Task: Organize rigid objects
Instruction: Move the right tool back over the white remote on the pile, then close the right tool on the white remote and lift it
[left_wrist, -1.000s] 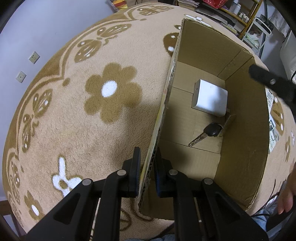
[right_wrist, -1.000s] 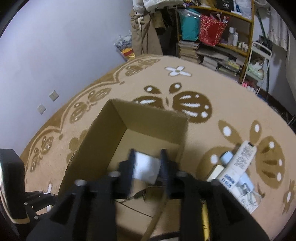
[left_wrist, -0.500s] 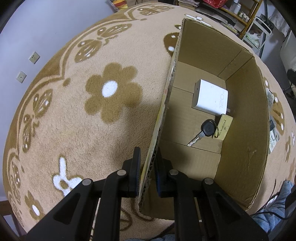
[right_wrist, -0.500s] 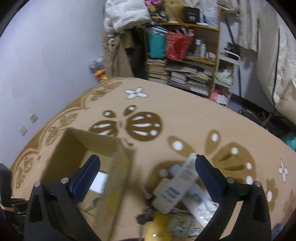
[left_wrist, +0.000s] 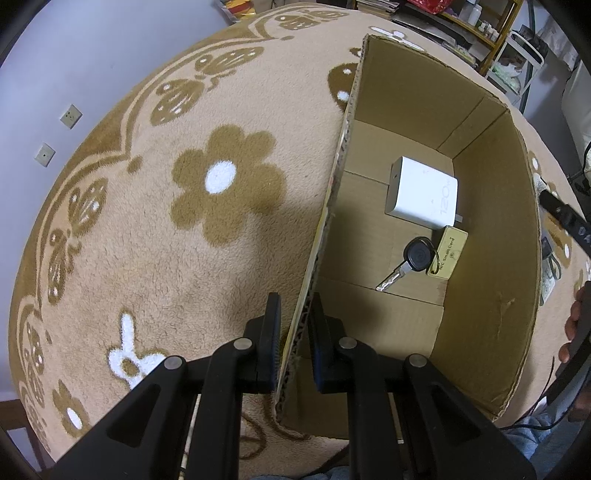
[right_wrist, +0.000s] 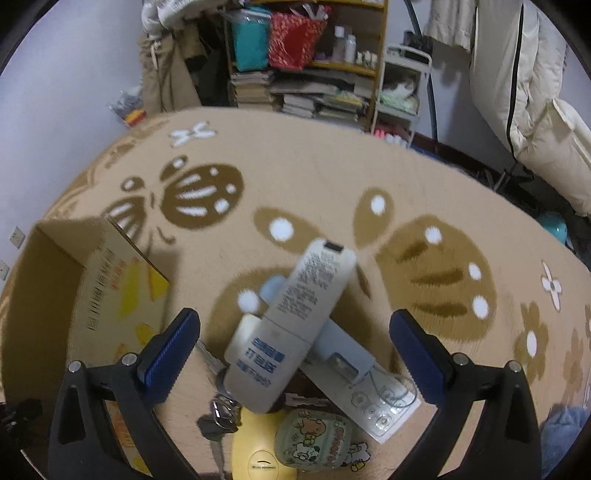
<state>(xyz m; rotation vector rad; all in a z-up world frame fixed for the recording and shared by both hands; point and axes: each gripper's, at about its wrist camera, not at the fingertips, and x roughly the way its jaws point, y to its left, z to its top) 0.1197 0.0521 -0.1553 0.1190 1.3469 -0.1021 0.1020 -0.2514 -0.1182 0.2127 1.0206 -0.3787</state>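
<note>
Charger (left_wrist: 421, 197) reads "120W", tag (left_wrist: 448, 252) "NFC Smart Card", both with key (left_wrist: 408, 262) in the box (left_wrist: 491, 258). Tan flower carpet (left_wrist: 166, 236), bookshelf (right_wrist: 314, 66) behind. My left gripper (left_wrist: 295, 332) clamps the box wall; right gripper (right_wrist: 295, 350) spread wide, empty, over remote (right_wrist: 291, 325) pointing away, slightly right.

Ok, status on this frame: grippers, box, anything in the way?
Left gripper shut on box wall. Right gripper open over remote. Charger, key boxed. Nothing blocking.
</note>
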